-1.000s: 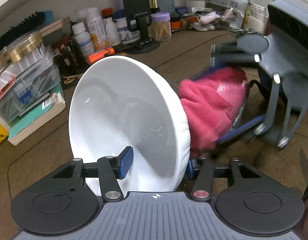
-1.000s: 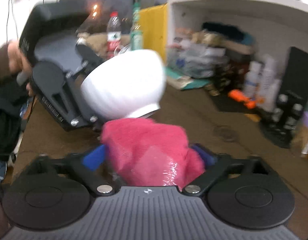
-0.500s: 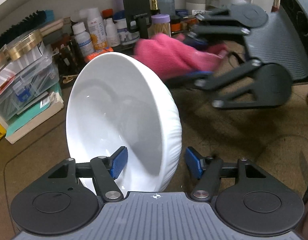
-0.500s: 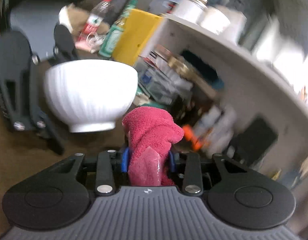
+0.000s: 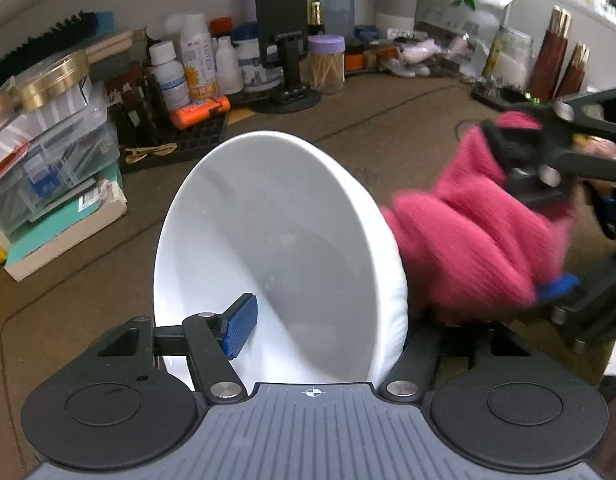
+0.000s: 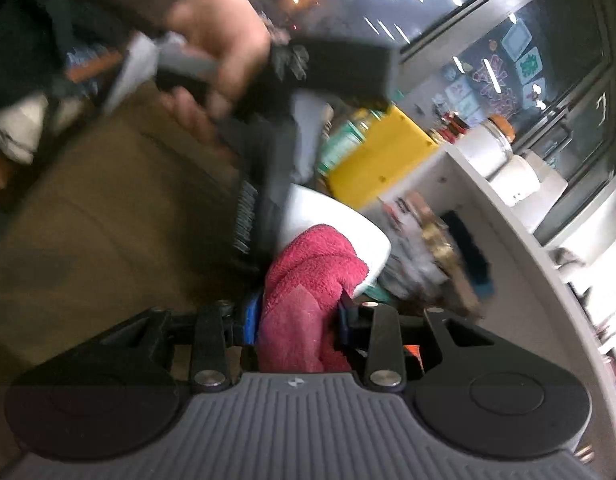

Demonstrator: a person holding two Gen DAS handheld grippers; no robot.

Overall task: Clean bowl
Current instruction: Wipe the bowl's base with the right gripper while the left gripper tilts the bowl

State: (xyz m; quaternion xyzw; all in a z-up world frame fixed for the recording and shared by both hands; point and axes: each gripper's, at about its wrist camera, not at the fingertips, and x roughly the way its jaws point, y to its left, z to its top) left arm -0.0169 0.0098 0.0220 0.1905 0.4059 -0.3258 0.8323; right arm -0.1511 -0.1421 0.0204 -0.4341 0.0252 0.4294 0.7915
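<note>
White porcelain bowl (image 5: 280, 248) tilted at frame centre, wall between left gripper (image 5: 324, 320) jaws, which are opening, blue pad (image 5: 240, 330) off the inner wall. Pink towel (image 5: 472, 236) at right, touching the bowl's outside, clamped in right gripper (image 6: 296, 320).

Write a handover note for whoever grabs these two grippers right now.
Left gripper: fingers opening, astride the wall of the white ceramic bowl, which is tipped on its side; whether they grip it is unclear.
Right gripper: shut on the pink terry cloth.
The cloth is against the bowl's outer side.
Done: the inside looks clean; how much has been wiped is unclear.
Left: finish the outside, then stand the bowl on the brown table.
</note>
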